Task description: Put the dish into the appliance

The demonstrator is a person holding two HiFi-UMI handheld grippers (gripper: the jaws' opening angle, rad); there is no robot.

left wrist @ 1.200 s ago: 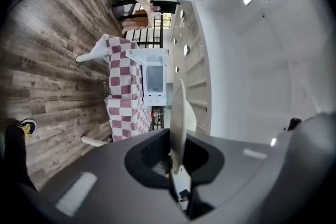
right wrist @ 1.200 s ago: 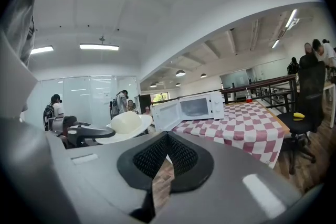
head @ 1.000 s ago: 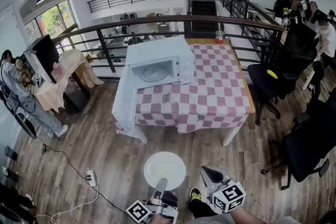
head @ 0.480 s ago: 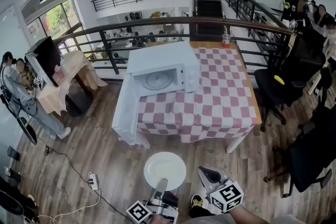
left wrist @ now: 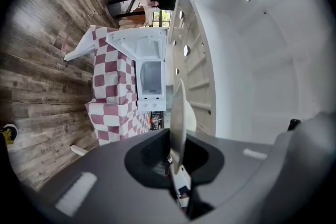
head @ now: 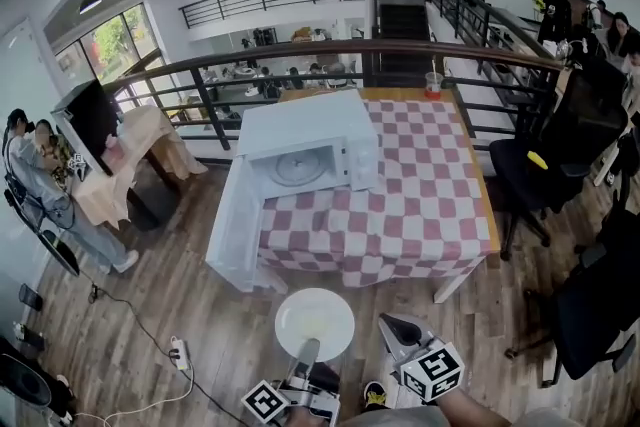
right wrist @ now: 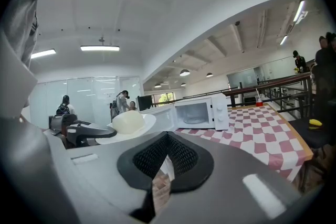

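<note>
The microwave (head: 300,130) and its checkered tabletop (head: 420,185) sit lower and a little larger in the head view than a second ago, so I've walked closer. The white plate (head: 314,320) has kept its spot at the bottom centre of the frame.

My left hand-held gripper (head: 306,351) is clamped on the plate's near rim, and the plate juts out flat in front of it, well short of the table. The right gripper view shows a pale rounded lump on the plate (right wrist: 128,124). I can't tell what it is. My right hand-held gripper (head: 392,327) rides just right of the plate with its jaws together on nothing.

The microwave door (head: 232,227) hangs wide open to the left of the cavity, past the table edge, and the glass turntable (head: 298,167) looks bare.

With only one rim pinched, I think the far edge will want to sag, so I should walk smoothly and keep the left wrist level. I'd steer right of the door, square up to the opening, slide the plate in low over the turntable, and let go only once it rests there.
</note>
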